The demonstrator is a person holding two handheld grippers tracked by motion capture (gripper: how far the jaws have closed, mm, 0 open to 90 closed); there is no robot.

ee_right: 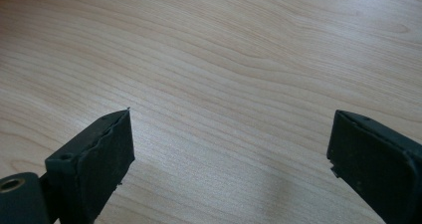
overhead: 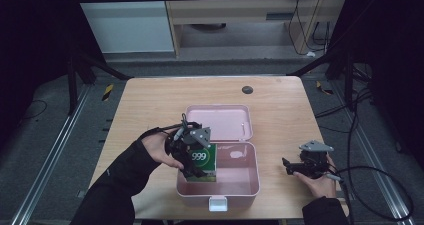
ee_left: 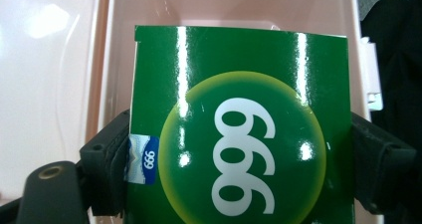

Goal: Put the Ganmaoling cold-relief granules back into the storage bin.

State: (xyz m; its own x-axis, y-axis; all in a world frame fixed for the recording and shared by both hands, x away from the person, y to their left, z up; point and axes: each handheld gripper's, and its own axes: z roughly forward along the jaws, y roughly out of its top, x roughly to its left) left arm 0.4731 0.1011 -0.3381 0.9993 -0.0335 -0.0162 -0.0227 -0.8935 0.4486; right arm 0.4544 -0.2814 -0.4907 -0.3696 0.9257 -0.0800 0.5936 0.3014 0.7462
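Green box held over the open pink case

The table (overhead: pixel 150 105) carries a pink case (overhead: pixel 250 181), lid (overhead: pixel 220 121) flung back behind it so the tray is reachable. At the case's left end the left claw (overhead: pixel 192 157) grips a green "999" box (ee_left: pixel 239 129) by its side edges, upright, seemingly the sole content. Right of the case, the right claw (ee_right: pixel 231 154) rests wide and holding nothing.
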